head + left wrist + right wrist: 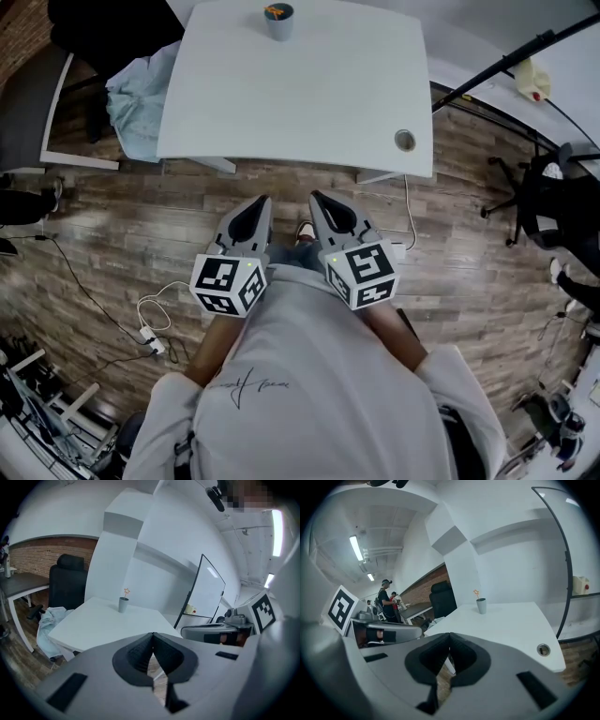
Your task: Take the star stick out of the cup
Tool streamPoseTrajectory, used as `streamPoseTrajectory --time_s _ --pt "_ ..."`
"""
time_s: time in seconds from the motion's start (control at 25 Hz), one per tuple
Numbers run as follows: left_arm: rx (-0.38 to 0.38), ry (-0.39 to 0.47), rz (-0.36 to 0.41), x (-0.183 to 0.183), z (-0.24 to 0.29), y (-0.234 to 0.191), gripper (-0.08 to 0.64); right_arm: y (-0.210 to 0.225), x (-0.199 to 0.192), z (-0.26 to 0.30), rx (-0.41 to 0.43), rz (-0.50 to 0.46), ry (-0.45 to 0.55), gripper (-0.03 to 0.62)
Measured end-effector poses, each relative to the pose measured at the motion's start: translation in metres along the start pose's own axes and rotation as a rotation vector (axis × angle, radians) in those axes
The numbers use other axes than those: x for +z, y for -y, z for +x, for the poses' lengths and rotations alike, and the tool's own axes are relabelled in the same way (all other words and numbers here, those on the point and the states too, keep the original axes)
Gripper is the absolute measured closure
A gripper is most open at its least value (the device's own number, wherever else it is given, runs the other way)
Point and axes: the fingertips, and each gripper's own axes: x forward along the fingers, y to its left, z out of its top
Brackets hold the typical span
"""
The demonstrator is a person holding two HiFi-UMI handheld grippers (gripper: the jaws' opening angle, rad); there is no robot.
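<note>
Close to the person's body, the left gripper (262, 202) and right gripper (318, 199) have their jaws pressed together, holding nothing. Beyond is the table (309, 103). At its far edge, the star stick (126, 591) stands in the cup (278, 22).

**No legible text**

Cursive print line (248, 382) on the person's white shirt (319, 337): too small to read. Black-and-white square markers (220, 275) on the cubes of the left gripper (264, 200) and right gripper (315, 196): patterns only, no letters or numbers.
</note>
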Motion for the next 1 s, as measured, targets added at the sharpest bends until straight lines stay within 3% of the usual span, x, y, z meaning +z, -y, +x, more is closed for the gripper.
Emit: streamPoseTrajectory --time_s 0.52,1.0 --pt "0.029 0.001 -0.047 0.014 0.027 -0.029 0.552 0.024 0.007 0.029 -0.014 0.009 -0.049 0.584" --pt "-0.067 -0.014 -0.036 0.066 0.094 -0.070 0.552 0.059 0.048 0.092 -0.087 0.017 -0.063 0.584"
